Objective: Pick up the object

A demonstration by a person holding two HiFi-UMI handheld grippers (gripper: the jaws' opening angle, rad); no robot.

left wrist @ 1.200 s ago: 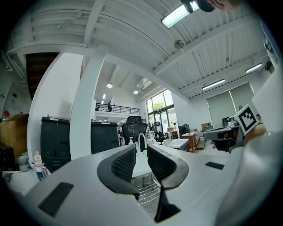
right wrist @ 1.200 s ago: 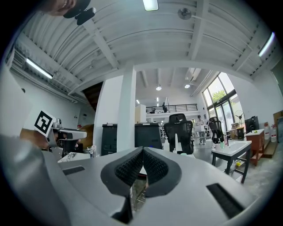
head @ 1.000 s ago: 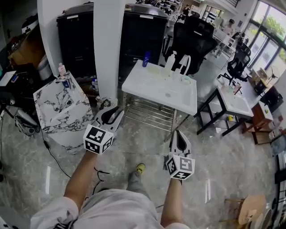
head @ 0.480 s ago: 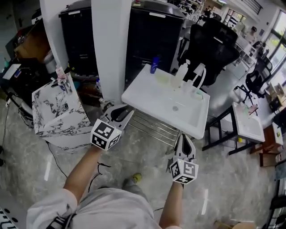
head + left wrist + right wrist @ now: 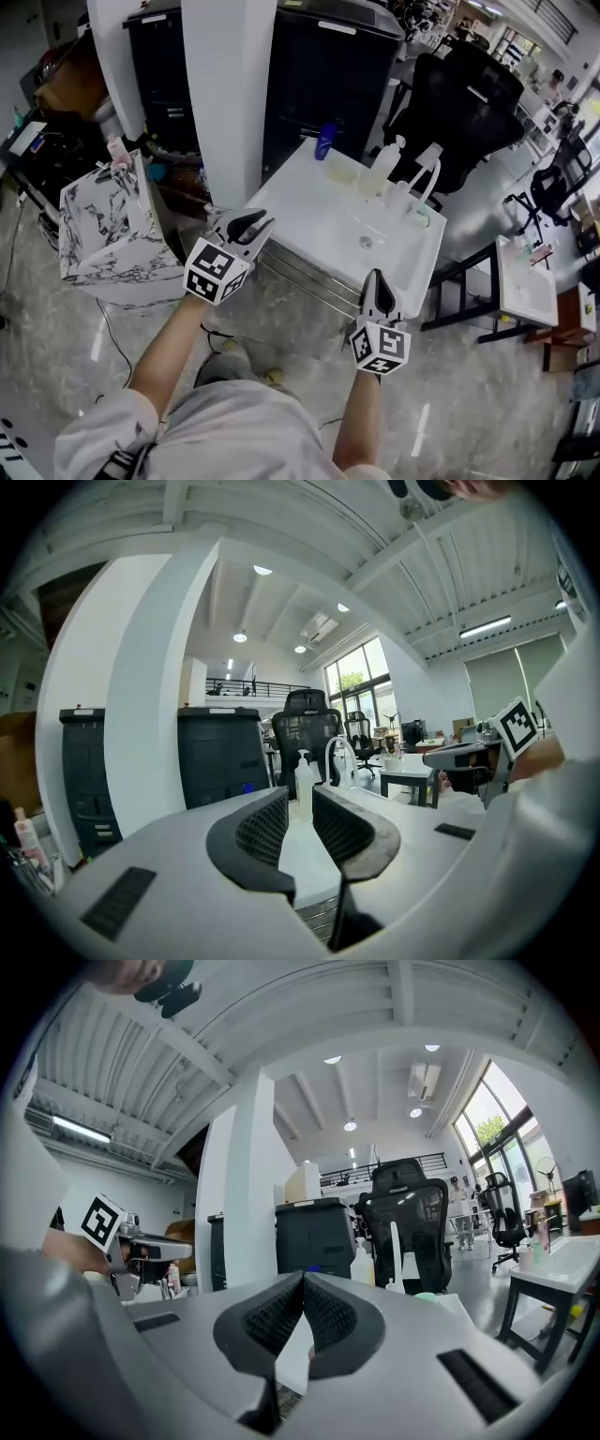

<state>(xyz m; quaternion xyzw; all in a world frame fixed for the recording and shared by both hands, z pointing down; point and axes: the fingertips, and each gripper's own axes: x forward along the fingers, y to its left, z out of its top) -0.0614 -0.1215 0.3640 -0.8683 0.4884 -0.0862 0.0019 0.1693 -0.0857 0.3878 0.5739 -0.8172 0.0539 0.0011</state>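
Overhead, the smooth white bench [image 5: 319,211] with its raised rim stands on a chrome wire rack [image 5: 314,274] over polished grey stone floor [image 5: 75,347]. Along its far edge are a translucent pump bottle [image 5: 382,169], a small blue bottle [image 5: 325,142] and an arched white spout [image 5: 427,171]. Which of these is the task's object cannot be told, and neither gripper touches any of them. The left gripper [image 5: 251,223] hovers at the bench's near left corner, its ribbed black jaws slightly apart and empty. The right gripper [image 5: 378,278] is held at the near edge, jaws pressed together on nothing. A marble-veined block [image 5: 103,234] sits to the left.
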